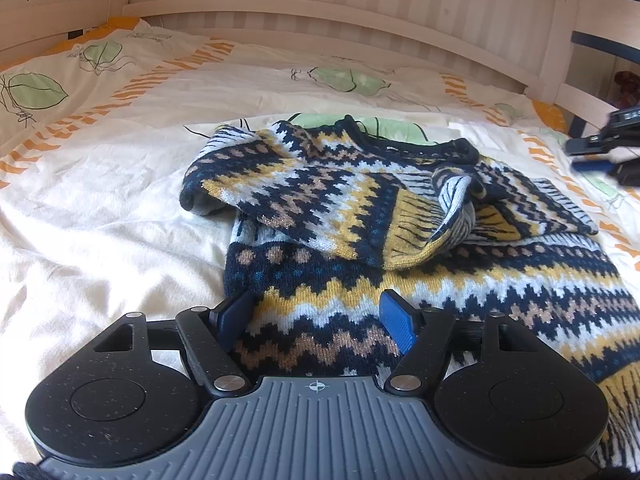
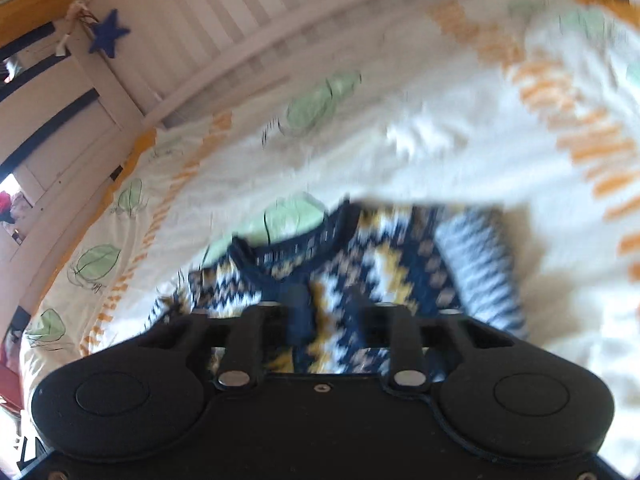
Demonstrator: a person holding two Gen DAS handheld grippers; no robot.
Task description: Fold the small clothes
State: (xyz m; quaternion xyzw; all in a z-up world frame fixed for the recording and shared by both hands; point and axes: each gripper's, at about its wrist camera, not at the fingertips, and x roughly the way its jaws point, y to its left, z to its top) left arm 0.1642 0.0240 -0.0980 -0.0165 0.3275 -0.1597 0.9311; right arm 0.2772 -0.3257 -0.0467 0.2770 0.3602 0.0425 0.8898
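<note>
A small knitted sweater (image 1: 360, 216) in navy, yellow, white and tan zigzags lies on the bed, with both sleeves folded in over its chest. My left gripper (image 1: 318, 316) hovers open over the sweater's lower body, its blue pads (image 1: 398, 322) wide apart with only flat knit showing between them. The right wrist view is blurred: the right gripper (image 2: 334, 314) stands above the sweater (image 2: 380, 264) near its neckline, fingers apart and nothing gripped. In the left wrist view, the right gripper (image 1: 604, 148) is at the right edge, off the cloth.
The bed cover (image 1: 120, 184) is cream with green leaf prints and orange stripes, rumpled at the left. A white slatted bed rail (image 1: 320, 4) runs along the far side. A blue star (image 2: 108, 34) hangs on the bed post.
</note>
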